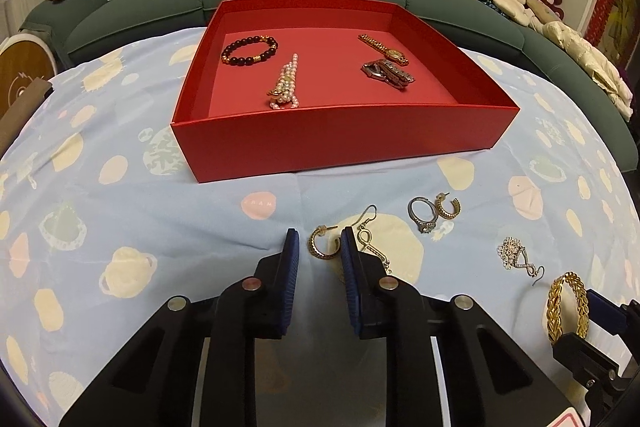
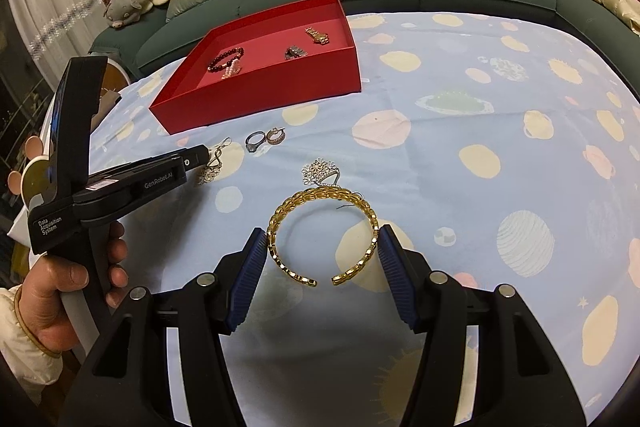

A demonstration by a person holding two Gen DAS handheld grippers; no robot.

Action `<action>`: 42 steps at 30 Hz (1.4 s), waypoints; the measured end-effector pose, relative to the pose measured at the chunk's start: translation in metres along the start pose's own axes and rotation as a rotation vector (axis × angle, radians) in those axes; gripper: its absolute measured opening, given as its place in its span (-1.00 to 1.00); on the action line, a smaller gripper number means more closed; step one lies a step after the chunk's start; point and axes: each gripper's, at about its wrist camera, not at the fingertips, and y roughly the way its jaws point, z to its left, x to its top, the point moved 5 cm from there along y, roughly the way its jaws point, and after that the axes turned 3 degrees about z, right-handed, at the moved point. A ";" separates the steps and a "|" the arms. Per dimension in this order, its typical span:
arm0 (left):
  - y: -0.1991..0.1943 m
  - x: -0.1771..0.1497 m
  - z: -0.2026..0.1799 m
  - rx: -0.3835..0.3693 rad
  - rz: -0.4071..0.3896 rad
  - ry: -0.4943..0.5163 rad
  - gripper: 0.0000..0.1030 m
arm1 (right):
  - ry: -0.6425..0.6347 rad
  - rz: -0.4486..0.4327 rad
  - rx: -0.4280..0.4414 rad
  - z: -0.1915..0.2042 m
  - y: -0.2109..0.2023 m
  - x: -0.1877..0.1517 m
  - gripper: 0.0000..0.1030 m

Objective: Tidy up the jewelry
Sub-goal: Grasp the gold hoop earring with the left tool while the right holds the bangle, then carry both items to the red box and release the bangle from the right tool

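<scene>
My left hand-held gripper (image 1: 319,247) brackets a hoop earring (image 1: 323,243), pads apart from it, while my right hand-held gripper (image 2: 322,249) clamps the gold bangle (image 2: 322,233).

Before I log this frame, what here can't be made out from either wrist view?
- Left wrist view: whether the jaws of the left gripper press the gold hoop earring; a slight gap seems to show.
- Left wrist view: the dangling earring is partly hidden behind a finger.
- Right wrist view: the left gripper's fingertips are hidden by its own body.
- Both views: the watch dial in the red box is too small.
</scene>
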 end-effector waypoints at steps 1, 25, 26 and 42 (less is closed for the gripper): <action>-0.001 0.000 -0.001 -0.009 0.002 -0.002 -0.63 | -0.003 0.000 0.001 0.001 0.000 0.000 0.08; -0.044 0.012 0.007 -0.053 -0.072 -0.032 -0.72 | -0.041 -0.043 0.016 0.023 -0.013 0.013 0.08; -0.051 0.015 0.007 -0.061 -0.084 -0.040 -0.72 | -0.045 -0.053 0.020 0.026 -0.015 0.017 0.08; -0.096 0.155 0.026 -0.102 -0.217 -0.060 -0.72 | -0.118 -0.196 0.085 0.075 -0.033 0.174 0.08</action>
